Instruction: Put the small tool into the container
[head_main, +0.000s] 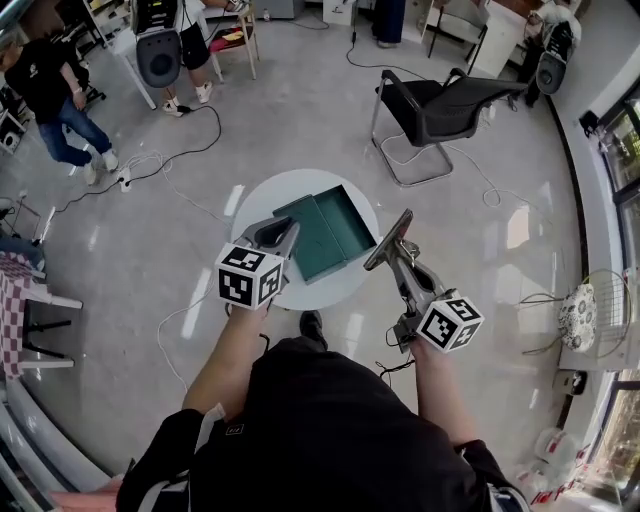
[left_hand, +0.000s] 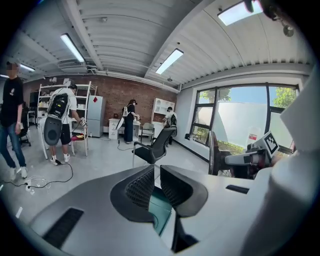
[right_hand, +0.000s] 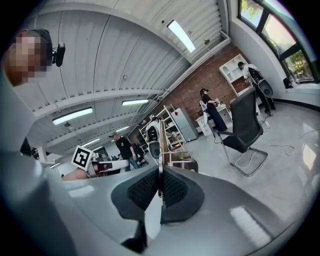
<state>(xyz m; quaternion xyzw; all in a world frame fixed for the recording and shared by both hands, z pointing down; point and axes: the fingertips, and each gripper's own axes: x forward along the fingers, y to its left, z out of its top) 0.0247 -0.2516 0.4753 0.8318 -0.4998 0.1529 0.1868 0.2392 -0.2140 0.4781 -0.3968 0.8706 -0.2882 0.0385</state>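
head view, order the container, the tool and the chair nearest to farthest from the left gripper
1. Container: on the table, right beside the left gripper tips.
2. Tool: farther right, clamped in the right gripper.
3. Chair: on the floor beyond the table, upper right.

overhead head view; chair (head_main: 450, 105) in all three

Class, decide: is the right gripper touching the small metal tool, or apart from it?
Touching. In the right gripper view, the right gripper has its jaws shut on both sides of the small tool, a thin metal piece, with no gap.
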